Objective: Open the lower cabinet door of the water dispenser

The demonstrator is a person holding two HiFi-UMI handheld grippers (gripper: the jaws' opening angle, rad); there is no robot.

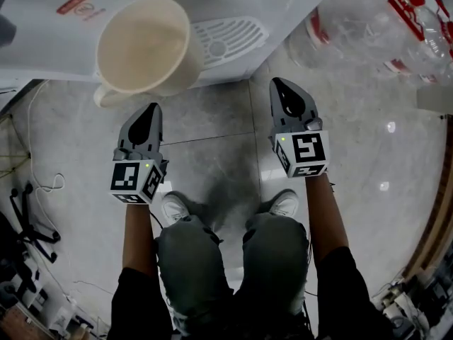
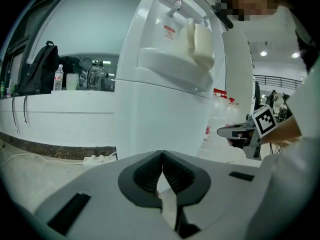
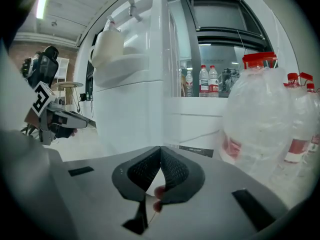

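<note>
The white water dispenser stands in front of me, with a cream mug on its drip tray. Its lower cabinet door is a plain white front below the tray and looks closed; it also shows in the right gripper view. My left gripper is shut and empty, short of the dispenser over the floor. My right gripper is also shut and empty, close to the dispenser's right front corner. In their own views, the left gripper and right gripper show closed jaws aimed at the lower front.
Large clear water jugs with red caps stand just right of the dispenser. A power strip and cables lie on the floor at the left. A counter with a backpack runs behind. The person's shoes are below the grippers.
</note>
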